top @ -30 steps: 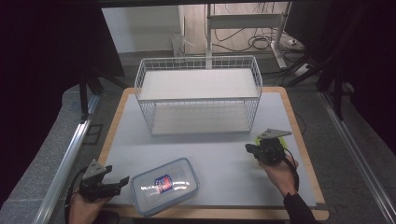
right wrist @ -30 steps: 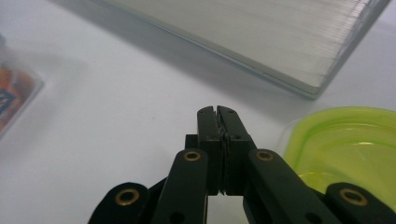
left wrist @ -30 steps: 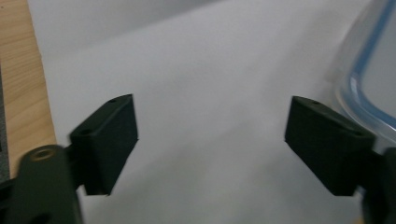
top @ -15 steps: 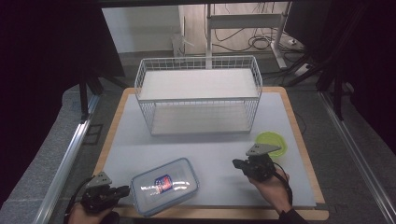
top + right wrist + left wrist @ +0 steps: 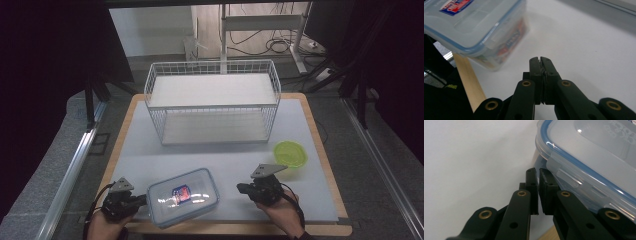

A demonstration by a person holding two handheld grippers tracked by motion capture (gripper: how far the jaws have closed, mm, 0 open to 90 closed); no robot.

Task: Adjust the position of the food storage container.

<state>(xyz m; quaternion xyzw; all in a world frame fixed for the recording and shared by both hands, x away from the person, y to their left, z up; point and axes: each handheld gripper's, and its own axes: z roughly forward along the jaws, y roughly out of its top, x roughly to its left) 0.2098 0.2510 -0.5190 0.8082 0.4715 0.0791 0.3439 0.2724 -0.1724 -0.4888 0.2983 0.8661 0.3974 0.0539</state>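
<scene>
Nearest to me, at the front edge of the tabletop [image 5: 150, 150], I have the left gripper [image 5: 142, 200] at the left end of the clear plastic container [image 5: 183, 196]. Its jaws have just been closing and now stand almost together, with nothing between them; in the left gripper view the left gripper [image 5: 539, 173] sits right against the container [image 5: 594, 157], its tips just beside the side clasp under the blue-sealed lid, so close that I cannot tell whether they touch it. The container lies flat on the white mat, lid on, a red and blue label on top, one corner close to the wooden front rim.

To the right of it I hold the right gripper [image 5: 241, 188], jaws pressed together and empty, pointing toward the container's right end but apart from it. In the right gripper view the right gripper [image 5: 540, 59] hovers over bare white mat, with the container [image 5: 474, 25] ahead and to the left, and the wooden rim showing below it.

Farther back on the right, a green bowl [image 5: 290, 153] stands on the mat, just beyond my right hand [image 5: 280, 212]. Farthest away, a white wire basket [image 5: 212, 102] stands across the middle of the tabletop, well apart from both grippers.
</scene>
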